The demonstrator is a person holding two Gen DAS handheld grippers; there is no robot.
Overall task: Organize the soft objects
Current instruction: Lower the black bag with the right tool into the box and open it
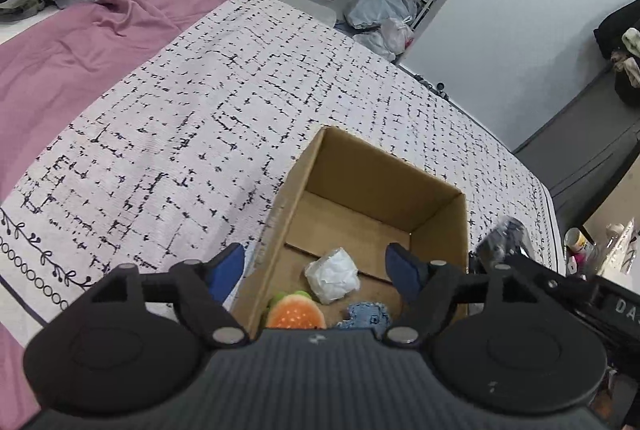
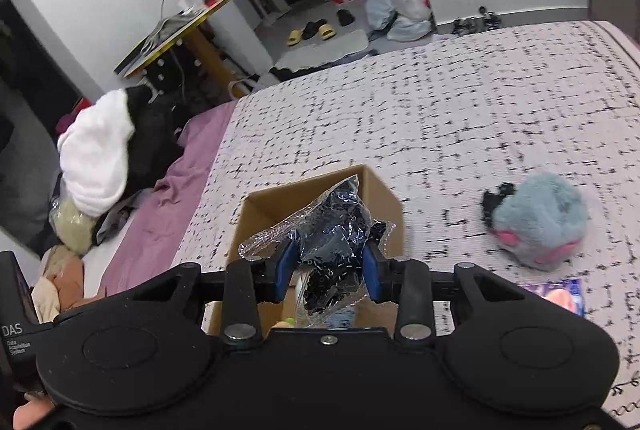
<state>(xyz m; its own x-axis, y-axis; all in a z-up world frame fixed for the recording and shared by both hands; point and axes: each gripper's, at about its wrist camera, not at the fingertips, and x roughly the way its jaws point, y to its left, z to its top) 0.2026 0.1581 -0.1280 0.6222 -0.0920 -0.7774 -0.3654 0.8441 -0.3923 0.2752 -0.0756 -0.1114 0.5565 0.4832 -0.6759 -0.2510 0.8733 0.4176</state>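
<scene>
One grey plush toy [image 2: 538, 220] lies beside the cardboard box [image 2: 384, 198].

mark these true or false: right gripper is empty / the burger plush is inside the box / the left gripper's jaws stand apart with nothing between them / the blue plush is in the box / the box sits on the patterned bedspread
1. The right gripper is empty. False: it is shut on a clear plastic bag of dark items.
2. The burger plush is inside the cardboard box. True.
3. The left gripper has jaws apart with nothing between them. True.
4. The blue-grey plush toy is in the box. False: it lies on the patterned bedspread, outside it.
5. The box sits on the bedspread. True.
</scene>
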